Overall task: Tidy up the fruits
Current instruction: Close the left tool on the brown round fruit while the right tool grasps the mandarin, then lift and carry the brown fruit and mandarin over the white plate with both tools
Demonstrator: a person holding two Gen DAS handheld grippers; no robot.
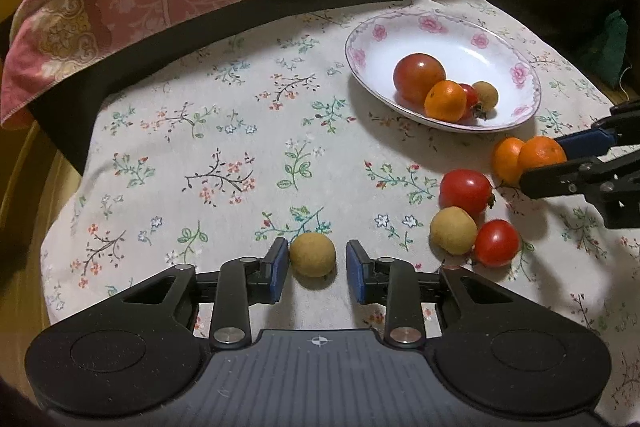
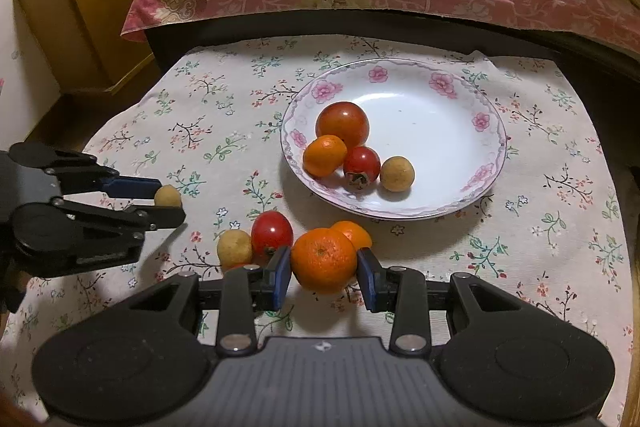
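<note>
I have both grippers low over the floral tablecloth [image 1: 200,131], each one around a fruit. The left gripper [image 1: 317,259] stands around a longan [image 1: 312,254]: its left pad [image 1: 280,259] is touching or almost touching the skin, and at the right pad [image 1: 356,263] a small gap is visible, so the fingers are open and nothing is held yet. The right gripper [image 2: 324,269] is around a mandarin [image 2: 324,259]; the pads sit very close to both sides, but I cannot tell if they already press it.

To do this step well, I think I should close slowly and centre each fruit between the pads first, because round fruit can roll away when only one pad pushes it. The mandarin has a second mandarin [image 2: 354,233] just behind it and a cherry tomato [image 2: 272,231] near its left, so I would lift straight up so as not to push them.

The plate [image 2: 460,87] is further forward, already holding a large tomato [image 2: 342,125], a mandarin, a small tomato and a longan. Another longan [image 1: 453,230] and two cherry tomatoes [image 1: 466,190] lie on the cloth. Both grippers point forward, nearly level with the table.
</note>
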